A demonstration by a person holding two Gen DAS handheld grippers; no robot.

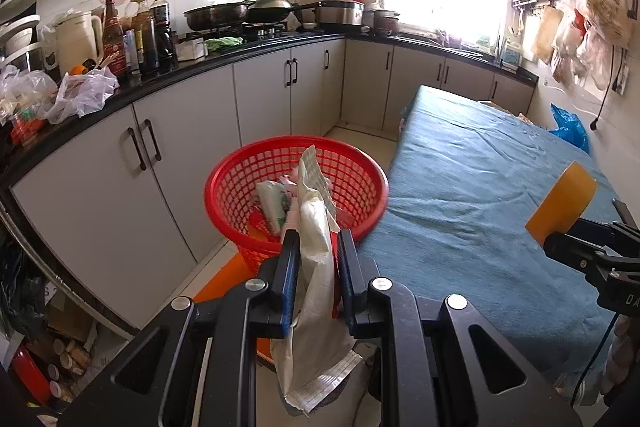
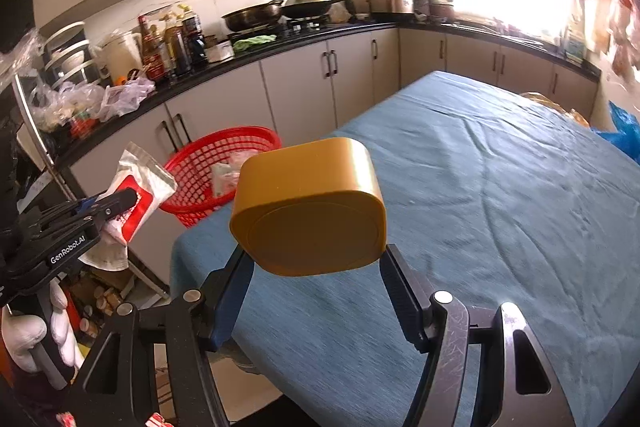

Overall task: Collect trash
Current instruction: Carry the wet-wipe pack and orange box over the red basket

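Observation:
My left gripper (image 1: 318, 247) is shut on a crumpled white and red packet (image 1: 316, 275), held upright just before the red mesh basket (image 1: 240, 179). The basket stands on the floor beside the table and holds several wrappers (image 1: 274, 205). From the right wrist view the same packet (image 2: 136, 195) hangs in the left gripper (image 2: 124, 201), left of the basket (image 2: 192, 167). My right gripper (image 2: 314, 259) is shut on a rounded yellow box (image 2: 308, 211), held above the near end of the table. The yellow box (image 1: 562, 205) shows at the right of the left wrist view.
A table under a blue cloth (image 2: 480, 187) fills the right side. A black counter (image 1: 168, 83) with bottles, pans and plastic bags runs along grey cabinets (image 1: 120, 195). A blue bag (image 1: 570, 129) lies by the right wall. A gloved hand (image 2: 28, 339) grips the left handle.

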